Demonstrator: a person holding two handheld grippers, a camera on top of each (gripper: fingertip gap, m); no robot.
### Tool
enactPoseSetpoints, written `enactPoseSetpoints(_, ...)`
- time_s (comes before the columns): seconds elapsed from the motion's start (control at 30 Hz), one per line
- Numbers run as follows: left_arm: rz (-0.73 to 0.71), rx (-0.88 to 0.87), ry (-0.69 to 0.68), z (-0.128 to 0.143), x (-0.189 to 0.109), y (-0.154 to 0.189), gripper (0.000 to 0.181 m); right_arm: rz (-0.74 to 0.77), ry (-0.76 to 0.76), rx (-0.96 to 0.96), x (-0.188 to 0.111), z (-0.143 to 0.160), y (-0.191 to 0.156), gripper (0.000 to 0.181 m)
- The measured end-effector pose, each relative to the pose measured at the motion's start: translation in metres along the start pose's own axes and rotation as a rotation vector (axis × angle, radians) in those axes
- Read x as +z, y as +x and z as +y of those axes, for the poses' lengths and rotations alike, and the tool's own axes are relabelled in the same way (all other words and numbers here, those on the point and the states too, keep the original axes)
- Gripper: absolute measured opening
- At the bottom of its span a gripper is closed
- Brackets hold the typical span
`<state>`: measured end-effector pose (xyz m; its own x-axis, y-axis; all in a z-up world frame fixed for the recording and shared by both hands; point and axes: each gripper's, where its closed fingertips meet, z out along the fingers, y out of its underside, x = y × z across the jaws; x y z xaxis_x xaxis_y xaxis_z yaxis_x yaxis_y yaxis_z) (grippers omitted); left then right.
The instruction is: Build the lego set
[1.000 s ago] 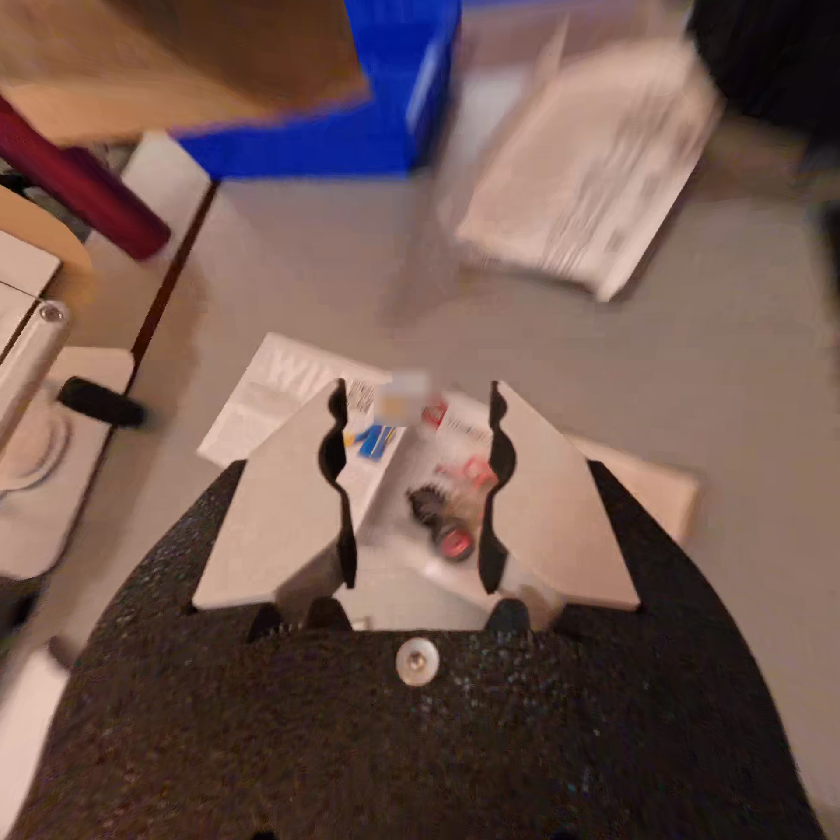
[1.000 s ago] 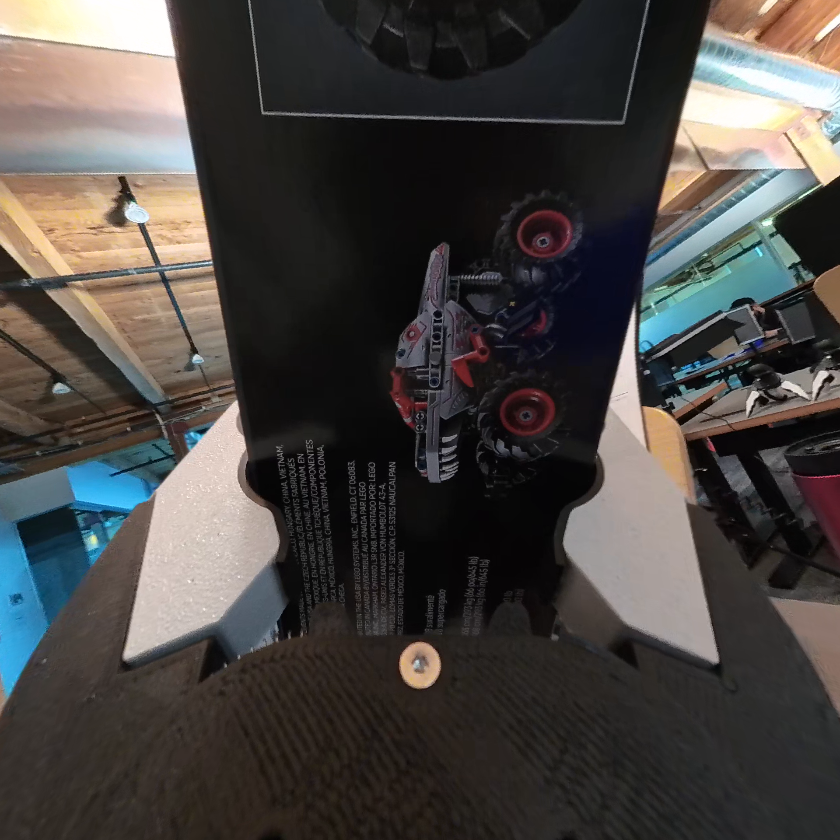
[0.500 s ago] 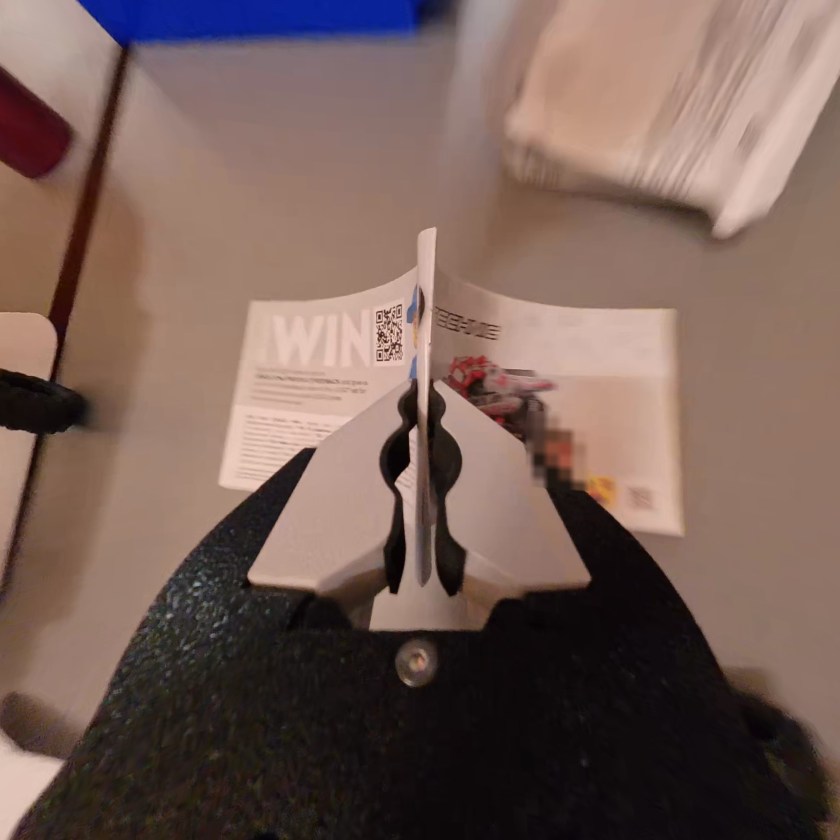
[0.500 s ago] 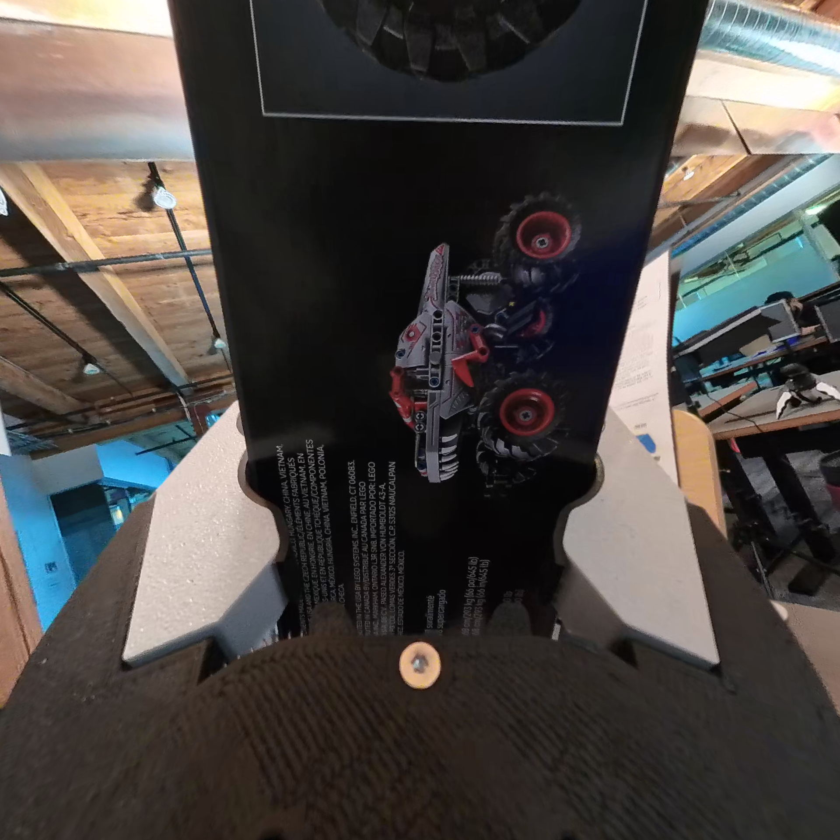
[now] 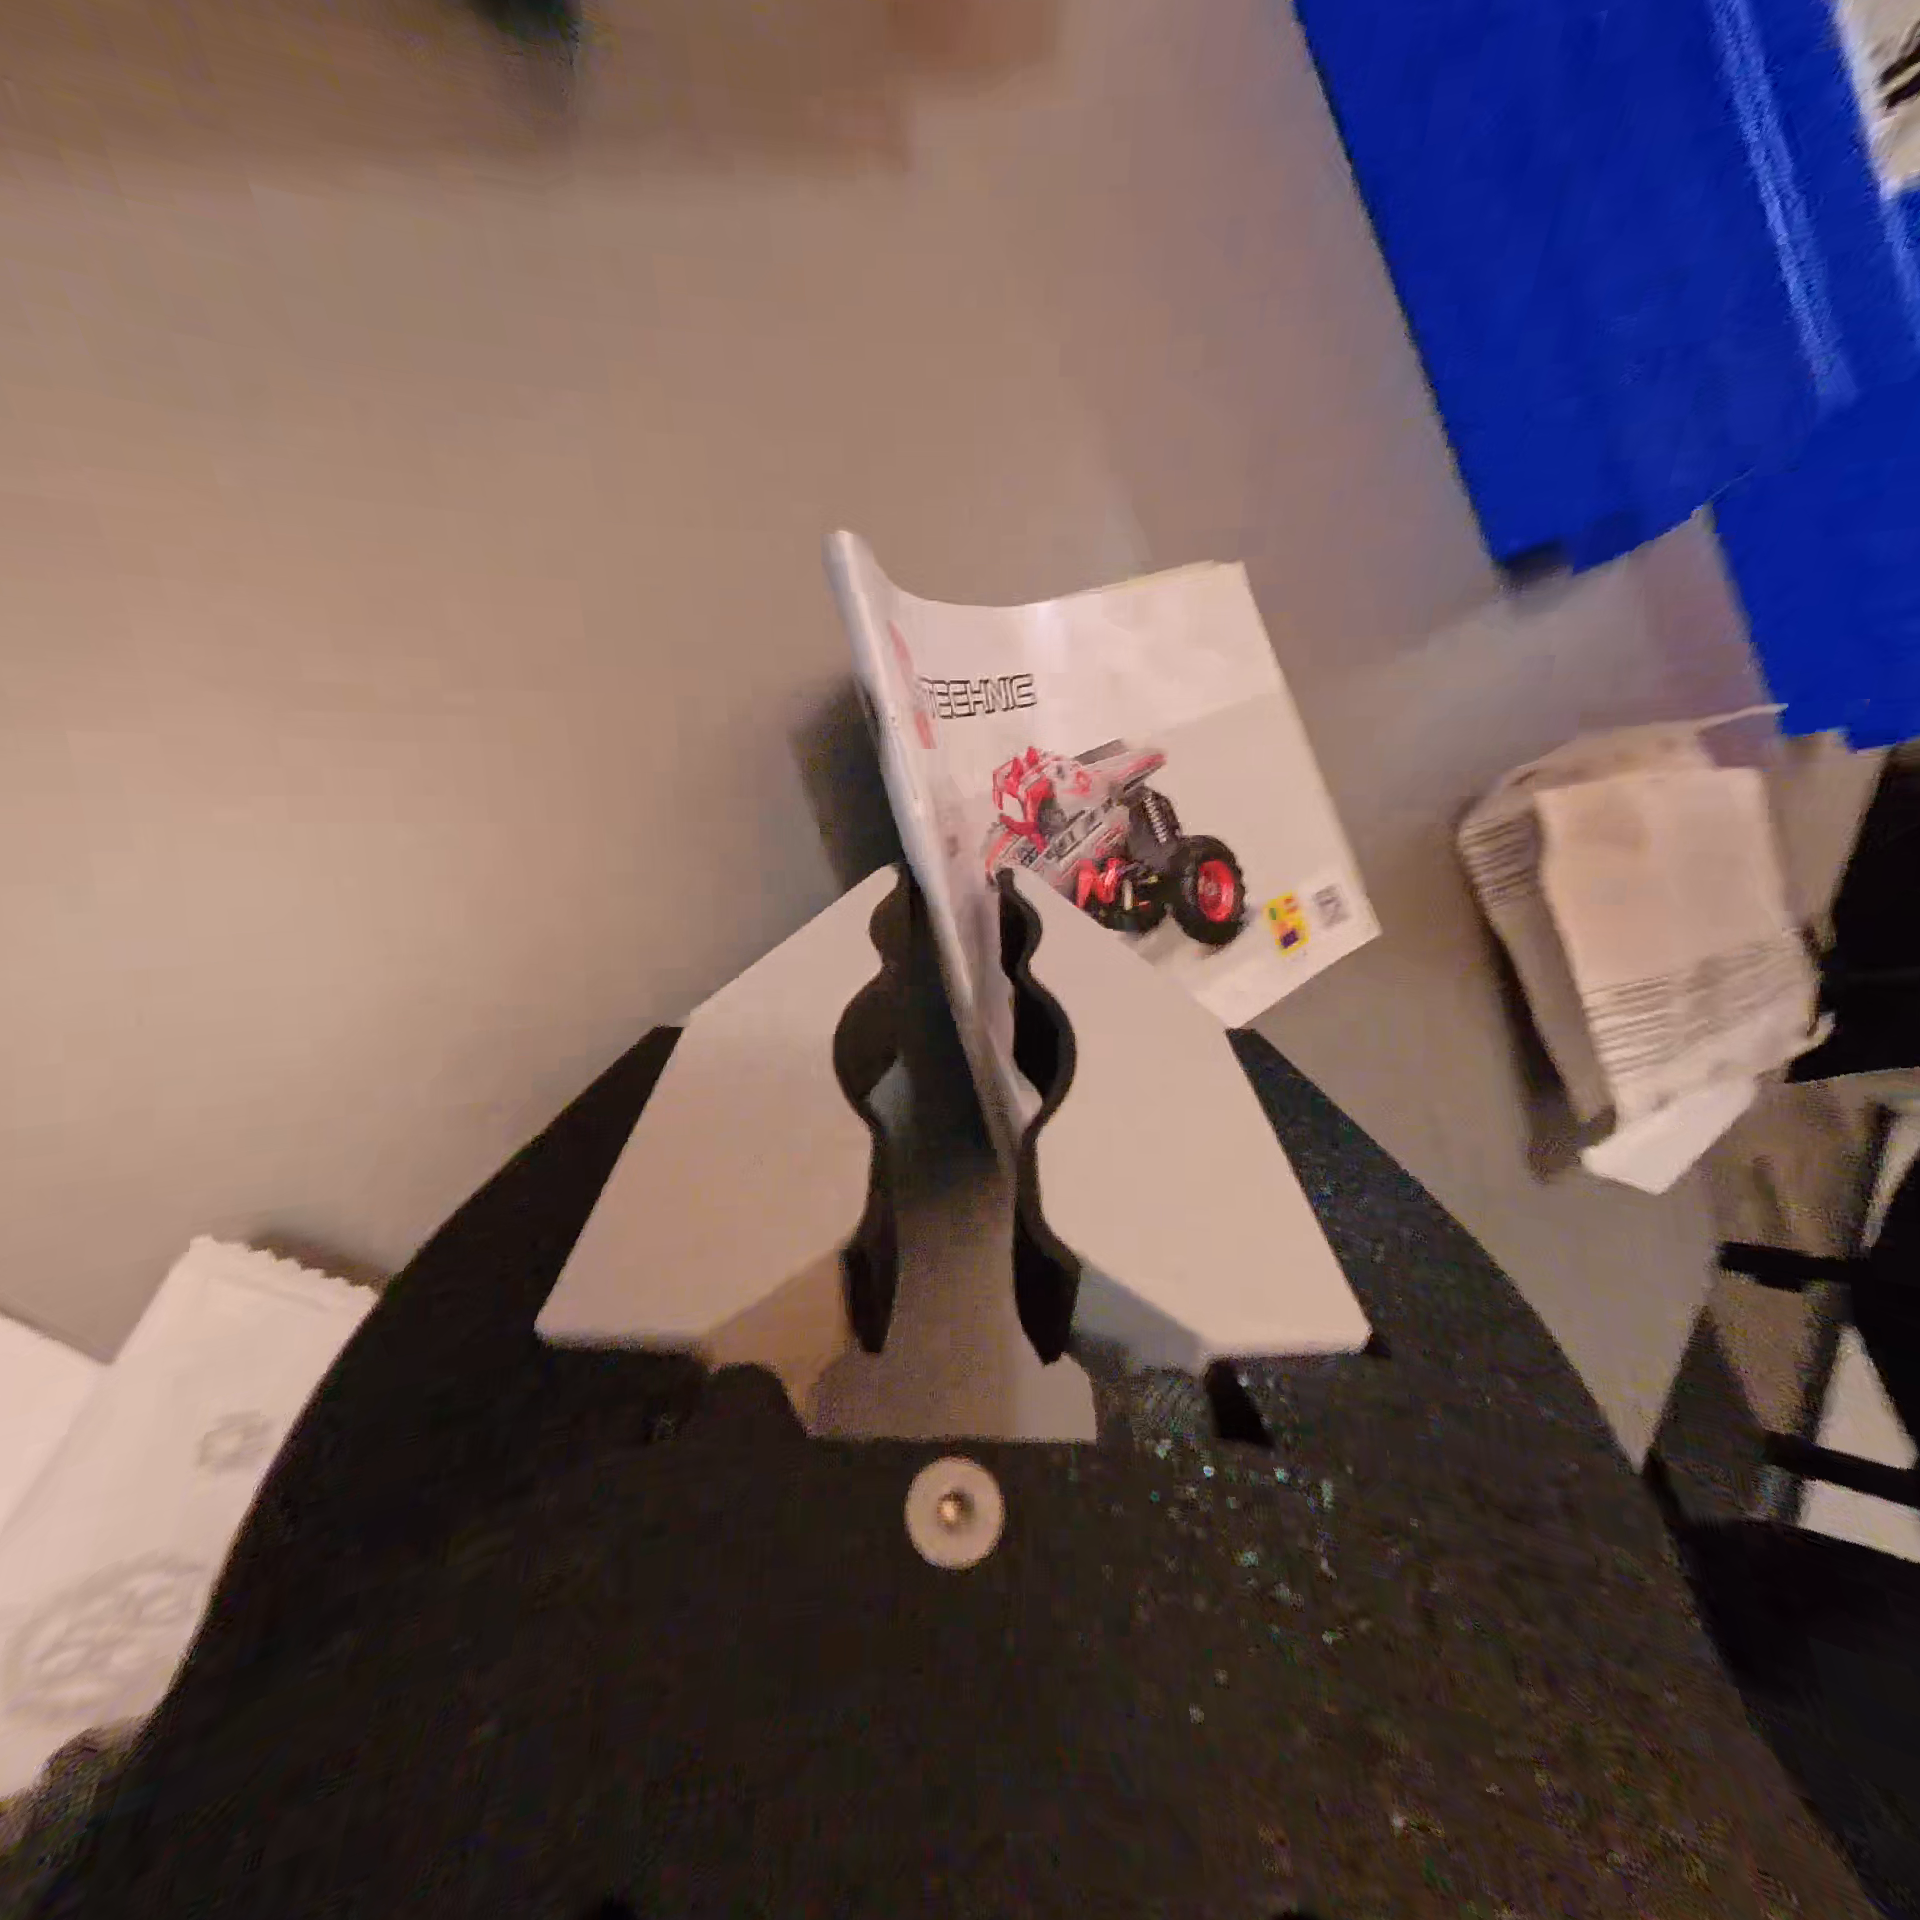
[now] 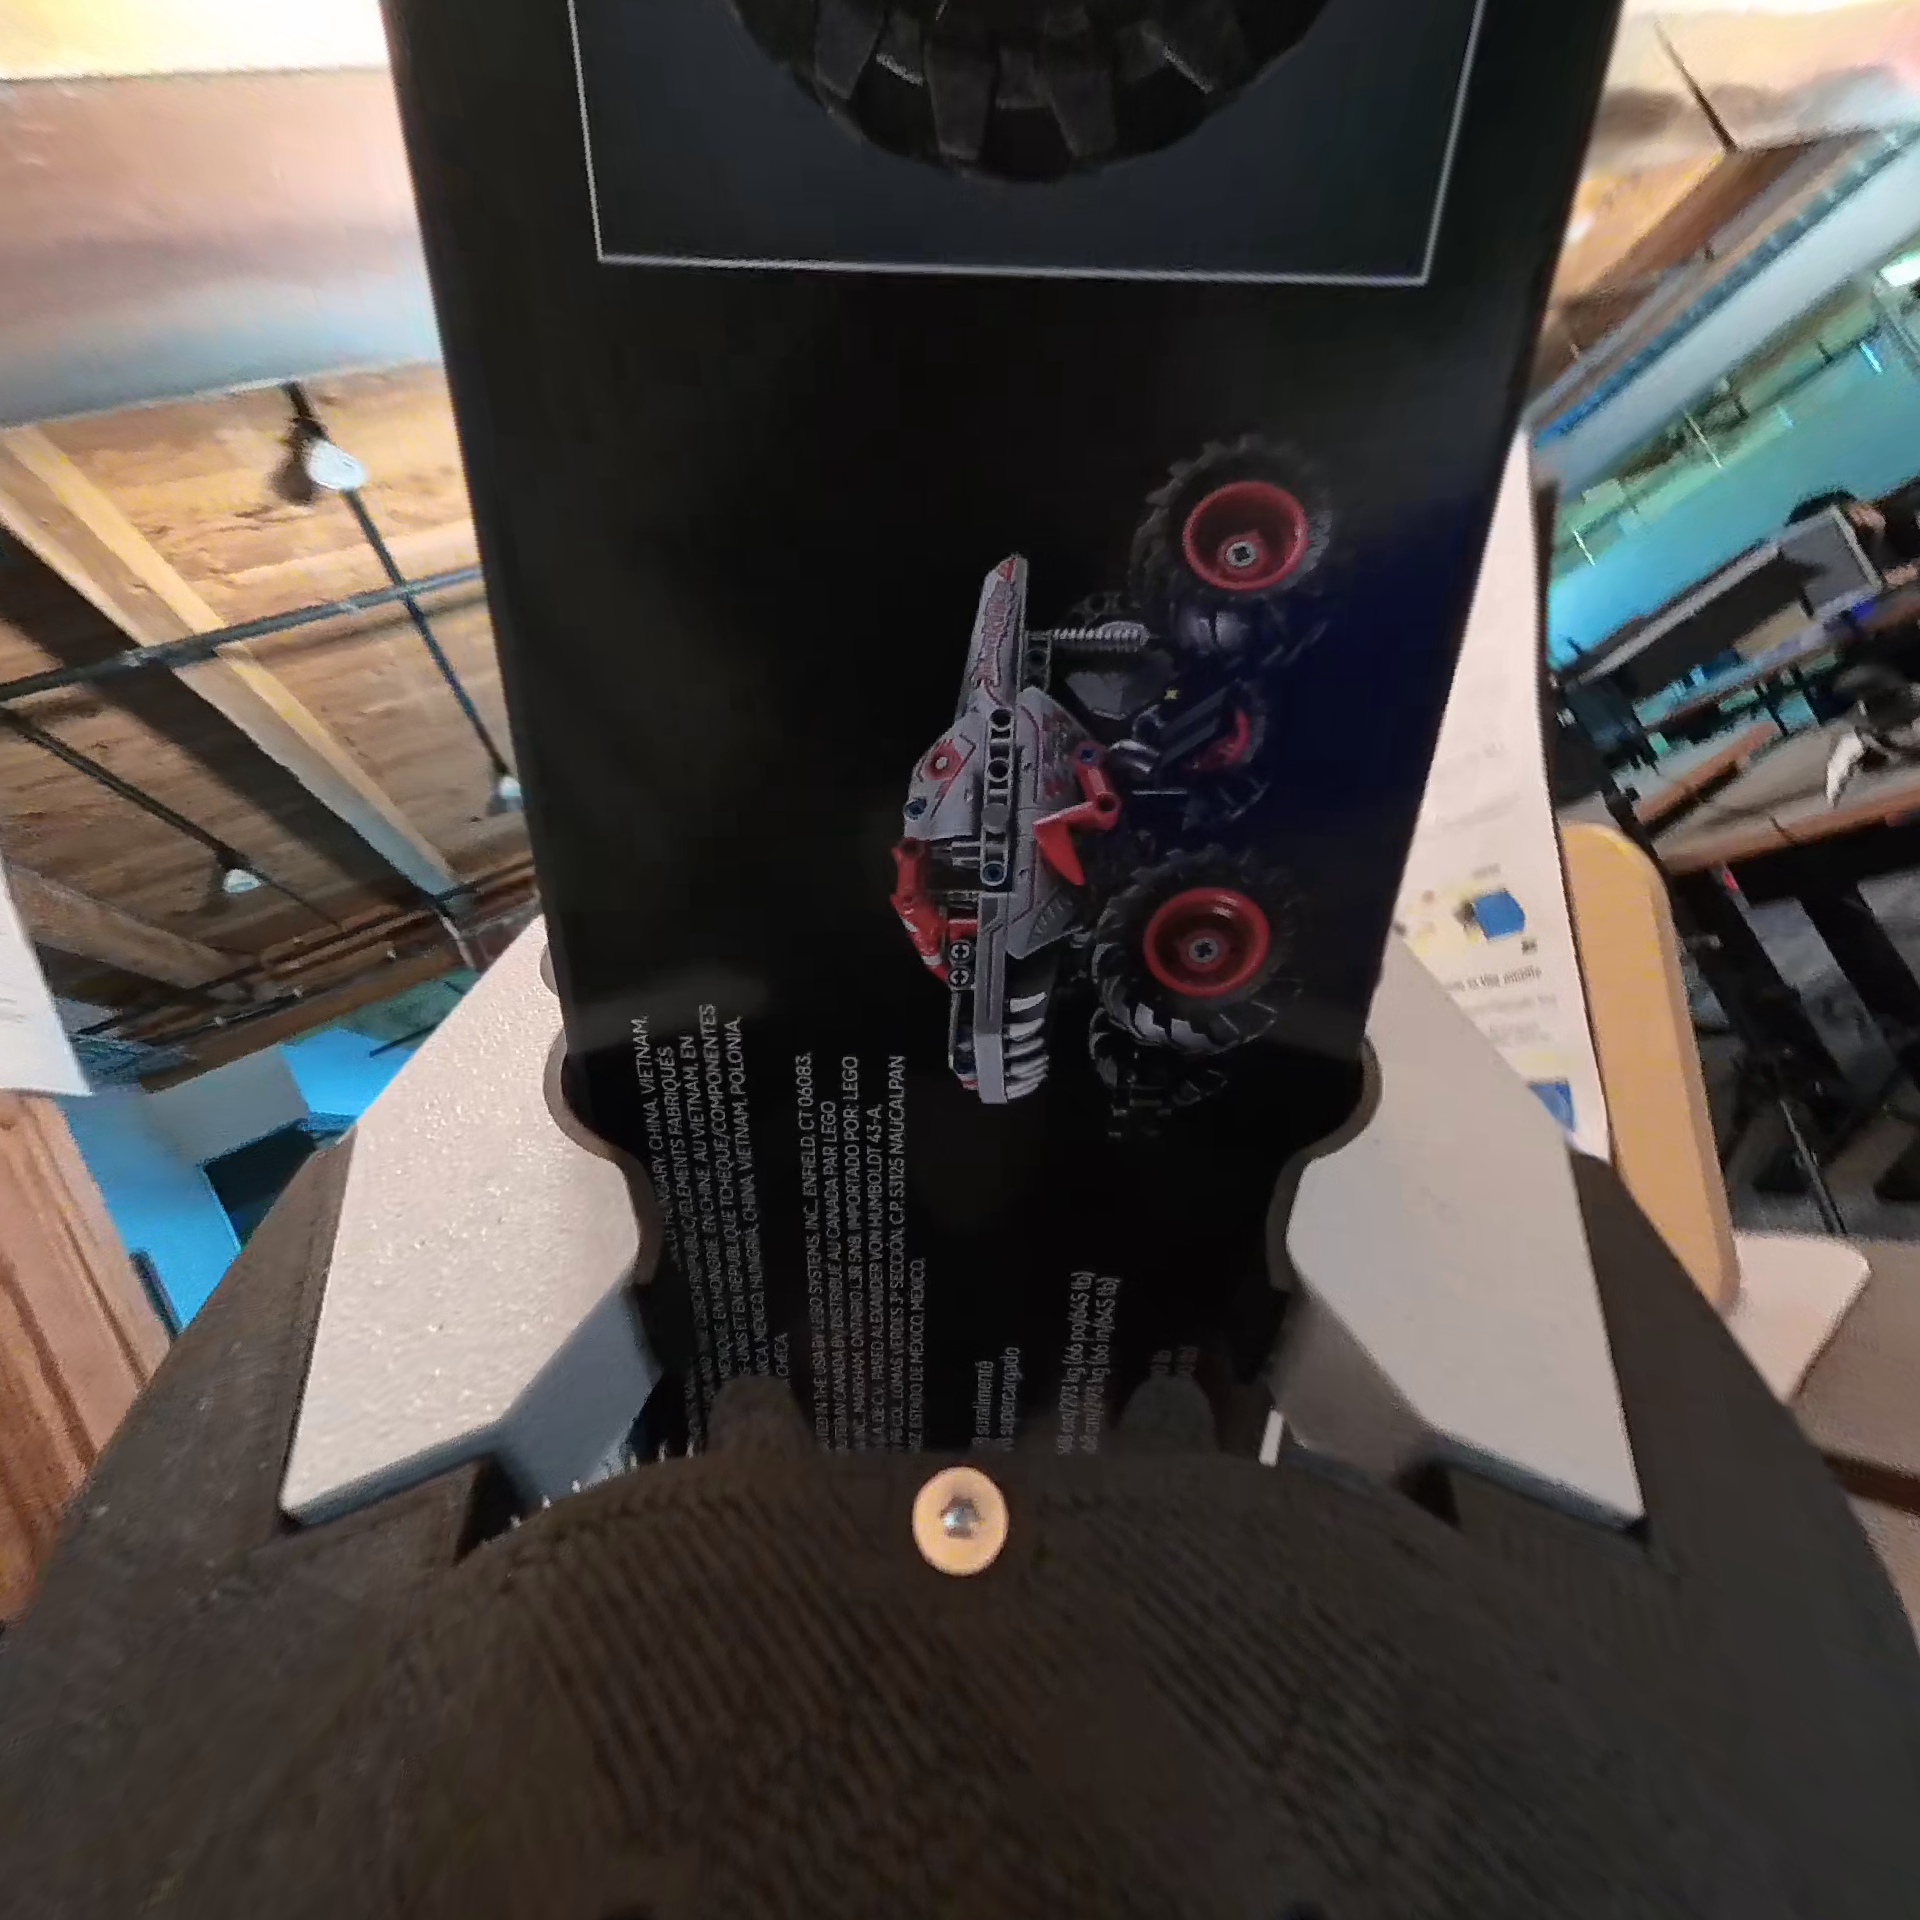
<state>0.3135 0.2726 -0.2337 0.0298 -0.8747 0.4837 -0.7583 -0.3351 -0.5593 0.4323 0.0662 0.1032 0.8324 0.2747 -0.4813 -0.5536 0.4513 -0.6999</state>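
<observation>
My left gripper (image 5: 951,904) is shut on the white instruction booklet (image 5: 1122,769), which has a picture of a red and grey monster truck on its cover. The booklet is held up off the grey table (image 5: 416,623) and hangs to the right of the jaws. My right gripper (image 6: 961,1049) is shut on the black lego box (image 6: 956,644), held upright between its two fingers. The box fills the middle of the right wrist view, and the ceiling shows behind it.
A blue bin (image 5: 1621,270) stands at the upper right of the left wrist view. A white paper bag (image 5: 1642,935) lies on the table at the right, another white bag (image 5: 135,1455) at the lower left. Desks (image 6: 1787,790) show far right.
My left gripper closed on the booklet, lifted it off the table and swung left, so the blue bin and paper bag now sit at the right. The right gripper kept holding the box and turned slightly.
</observation>
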Motion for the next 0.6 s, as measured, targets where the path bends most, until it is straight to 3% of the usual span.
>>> enactPoseSetpoints(0.07,-0.130,0.156,-0.018,-0.004,-0.010,-0.008,0.041,0.061,-0.050,0.030,0.001,0.015,0.015,0.139)
enactPoseSetpoints(0.13,-0.258,0.322,0.044,-0.026,-0.032,-0.008,0.070,0.119,-0.112,0.032,0.003,0.031,0.027,0.139)
enactPoseSetpoints(0.17,-0.258,0.402,0.118,-0.042,-0.044,0.005,0.069,0.148,-0.142,0.023,0.004,0.039,0.032,0.139)
enactPoseSetpoints(0.23,-0.125,0.544,0.304,-0.071,-0.072,0.055,0.073,0.218,-0.203,-0.011,0.007,0.053,0.044,0.138)
enactPoseSetpoints(0.33,-0.017,0.752,0.487,-0.090,-0.103,0.131,0.087,0.379,-0.266,-0.109,0.010,0.070,0.067,0.138)
enactPoseSetpoints(0.4,-0.113,1.009,0.496,-0.085,-0.095,0.165,0.103,0.405,-0.287,-0.109,0.017,0.089,0.075,0.141)
enactPoseSetpoints(0.47,-0.349,1.290,0.521,-0.086,-0.083,0.177,0.124,0.350,-0.275,0.023,0.026,0.107,0.078,0.138)
enactPoseSetpoints(0.53,-0.543,1.596,0.640,-0.080,-0.081,0.192,0.112,0.301,-0.237,0.201,0.028,0.116,0.082,0.138)
enactPoseSetpoints(0.6,-0.770,1.806,0.776,-0.080,-0.090,0.203,0.077,0.307,-0.221,0.276,0.024,0.123,0.088,0.138)
